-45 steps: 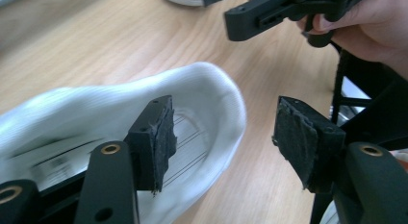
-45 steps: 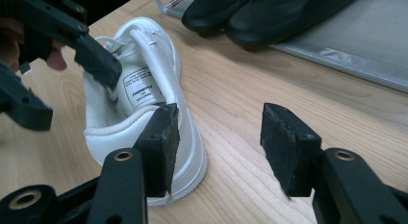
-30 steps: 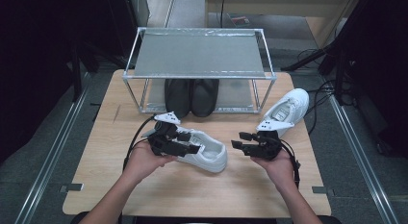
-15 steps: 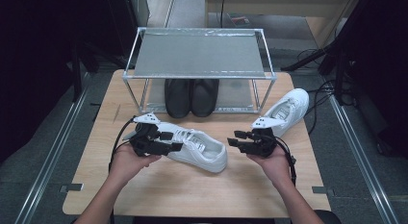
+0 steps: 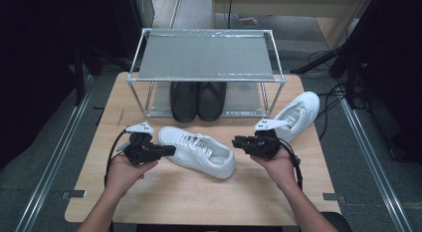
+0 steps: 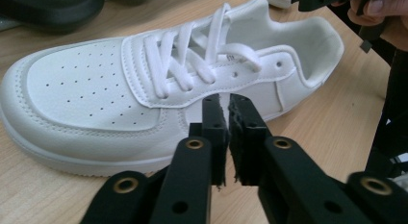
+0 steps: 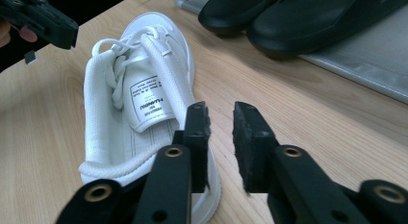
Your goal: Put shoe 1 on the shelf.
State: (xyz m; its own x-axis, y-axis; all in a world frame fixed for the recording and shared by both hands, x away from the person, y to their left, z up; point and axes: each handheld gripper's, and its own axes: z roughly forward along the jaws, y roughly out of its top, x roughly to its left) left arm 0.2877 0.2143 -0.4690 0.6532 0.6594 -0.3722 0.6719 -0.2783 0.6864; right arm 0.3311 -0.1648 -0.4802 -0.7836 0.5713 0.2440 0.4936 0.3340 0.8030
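One wooden table [image 5: 164, 192], metal rack [image 5: 206, 55], seemingly grey floor [image 5: 45, 157]

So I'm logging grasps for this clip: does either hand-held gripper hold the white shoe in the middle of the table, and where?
Neither. The left hand-held gripper is shut on nothing beside the white shoe; the right hand-held gripper stands slightly open behind its heel.

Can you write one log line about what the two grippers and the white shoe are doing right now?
left gripper: shut, empty, beside white shoe | right gripper: jaws just closing, small gap, nothing between, at shoe's heel | shoe: flat on table
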